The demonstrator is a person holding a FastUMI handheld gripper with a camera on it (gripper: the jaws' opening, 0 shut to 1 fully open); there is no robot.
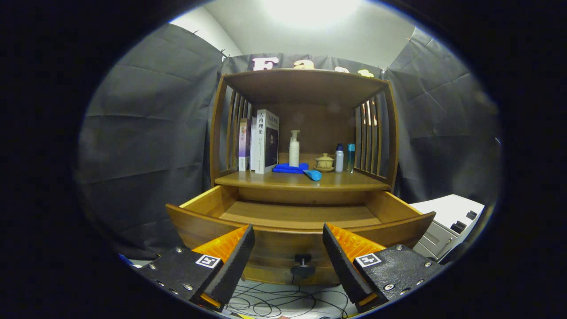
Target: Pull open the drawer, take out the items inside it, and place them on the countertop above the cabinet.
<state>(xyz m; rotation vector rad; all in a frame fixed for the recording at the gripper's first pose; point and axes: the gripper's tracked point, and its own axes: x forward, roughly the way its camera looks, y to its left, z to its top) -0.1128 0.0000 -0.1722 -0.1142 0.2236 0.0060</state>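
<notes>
I hold the gripper [288,252] with fingers spread, gripping nothing, the drawer [301,221] pulled open just ahead, its knob [303,264] between them. Its visible floor looks bare, so I judge I should tip forward and check inside before reaching

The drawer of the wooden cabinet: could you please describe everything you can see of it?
The drawer is brown wood with a curved front panel and a small dark knob at its centre. It stands pulled out below the countertop, and the visible part of its floor looks bare. The open gripper hangs in front of it, fingers either side of the knob, not touching it as far as I can tell.
</notes>
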